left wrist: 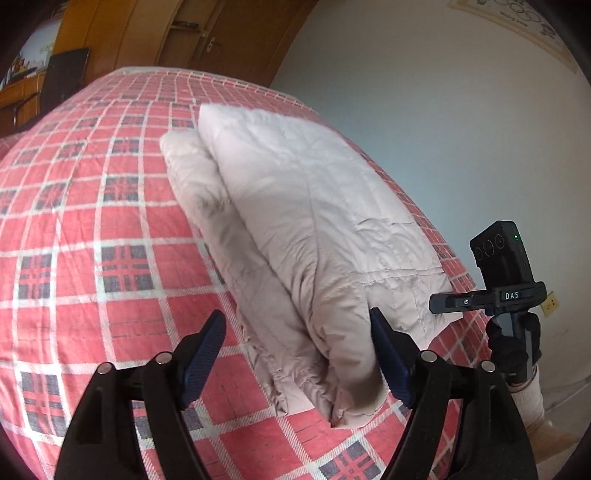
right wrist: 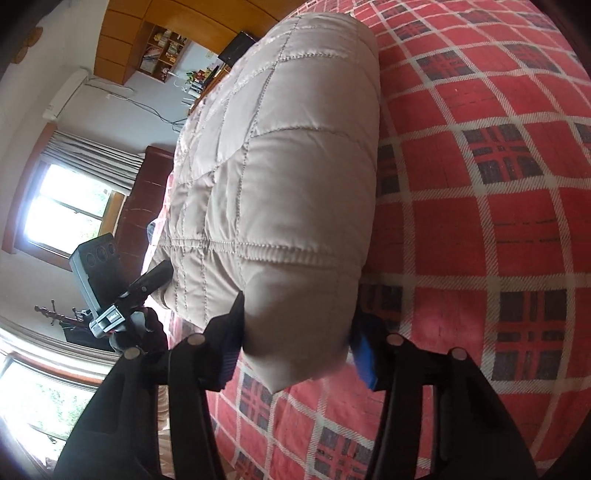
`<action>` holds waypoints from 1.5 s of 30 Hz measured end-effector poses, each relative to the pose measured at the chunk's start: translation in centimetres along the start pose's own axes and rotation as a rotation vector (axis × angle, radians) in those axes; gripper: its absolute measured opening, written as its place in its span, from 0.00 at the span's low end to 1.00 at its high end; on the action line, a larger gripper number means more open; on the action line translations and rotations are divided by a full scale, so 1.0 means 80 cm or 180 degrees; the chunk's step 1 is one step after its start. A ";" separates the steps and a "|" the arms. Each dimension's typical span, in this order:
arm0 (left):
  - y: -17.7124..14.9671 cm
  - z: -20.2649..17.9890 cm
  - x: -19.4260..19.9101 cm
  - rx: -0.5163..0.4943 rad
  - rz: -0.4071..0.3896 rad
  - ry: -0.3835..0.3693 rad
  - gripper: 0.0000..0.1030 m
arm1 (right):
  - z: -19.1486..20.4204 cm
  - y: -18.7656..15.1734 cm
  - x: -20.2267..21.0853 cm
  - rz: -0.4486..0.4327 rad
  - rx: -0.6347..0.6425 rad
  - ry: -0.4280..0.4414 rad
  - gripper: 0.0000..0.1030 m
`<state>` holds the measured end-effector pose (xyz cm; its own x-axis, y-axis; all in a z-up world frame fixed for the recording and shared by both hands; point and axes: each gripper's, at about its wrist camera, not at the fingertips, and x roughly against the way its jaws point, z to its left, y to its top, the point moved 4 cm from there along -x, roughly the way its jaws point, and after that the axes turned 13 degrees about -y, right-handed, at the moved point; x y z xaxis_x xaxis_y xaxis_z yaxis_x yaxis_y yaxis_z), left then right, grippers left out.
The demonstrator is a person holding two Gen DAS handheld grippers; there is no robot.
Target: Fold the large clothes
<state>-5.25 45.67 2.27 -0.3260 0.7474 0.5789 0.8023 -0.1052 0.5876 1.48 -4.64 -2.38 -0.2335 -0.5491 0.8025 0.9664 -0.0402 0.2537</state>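
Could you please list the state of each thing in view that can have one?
Quilted coat: folded into a long bundle, lying on the bed.
Left hand-held gripper: open, straddling the coat's near end.
Right hand-held gripper: open, fingers either side of a coat corner.
Plaid bedsheet: spread flat.
Door: cannot tell.

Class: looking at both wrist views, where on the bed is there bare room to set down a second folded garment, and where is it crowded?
Free: the plaid bedspread between the folded quilted coat and the bed's far edge by the wooden door. Crowded: the coat's near end, where the left gripper and right gripper straddle it, and the narrow strip along the wall.
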 end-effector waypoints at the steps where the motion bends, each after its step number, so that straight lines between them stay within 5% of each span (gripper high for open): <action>1: -0.002 0.005 -0.003 0.0021 0.0017 -0.0006 0.77 | -0.002 0.000 -0.004 0.0000 -0.0005 0.0005 0.48; 8: -0.009 0.020 -0.013 0.0162 0.0035 -0.0057 0.77 | 0.003 -0.007 -0.012 -0.0045 -0.0002 -0.0028 0.51; 13: -0.003 -0.003 0.009 0.0014 -0.0103 0.0253 0.84 | 0.030 -0.012 0.014 -0.0368 0.0206 -0.0549 0.82; 16: -0.001 -0.016 0.020 -0.0039 -0.0148 0.0467 0.88 | 0.045 -0.021 0.024 -0.0473 0.0284 -0.0774 0.89; 21: -0.007 -0.045 0.040 -0.0082 -0.0227 0.0775 0.93 | 0.065 -0.034 0.031 -0.0571 0.0414 -0.1362 0.91; 30: -0.014 -0.072 0.061 -0.0067 -0.0360 0.1312 0.96 | 0.077 -0.054 0.057 -0.0789 0.0541 -0.1789 0.94; 45: -0.024 -0.093 0.078 -0.0118 -0.0418 0.1821 0.96 | 0.098 -0.055 0.058 -0.0892 0.0557 -0.1980 0.97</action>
<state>-12.59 45.62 8.96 -0.6477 0.2838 0.7070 0.7223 -0.0663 0.6884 -4.66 -0.48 4.44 -0.5396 0.0436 0.8408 0.8417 0.0532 0.5374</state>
